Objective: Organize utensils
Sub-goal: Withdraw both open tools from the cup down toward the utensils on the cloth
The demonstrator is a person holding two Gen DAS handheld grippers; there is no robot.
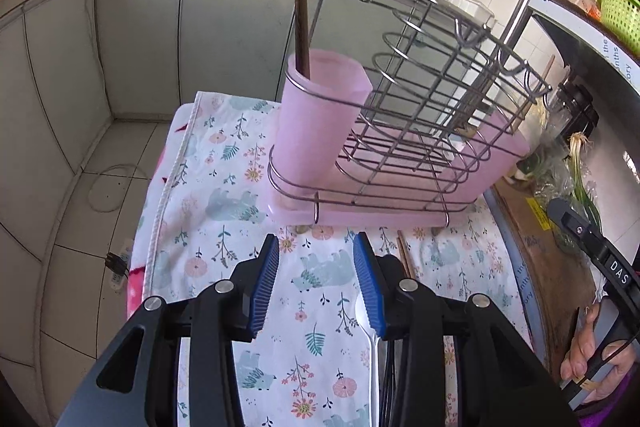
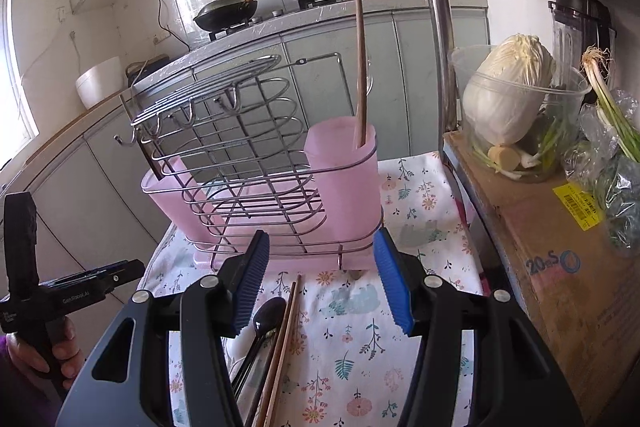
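Both handheld claws hang spread and empty above a floral cloth. The left gripper has a pale spoon lying just under its right pad. The right gripper frames a dark spoon and wooden chopsticks lying on the cloth below. Beyond them stands a wire rack with a pink cup at either end; one wooden utensil stands upright in this cup. A cabbage sits in a clear bowl to the right.
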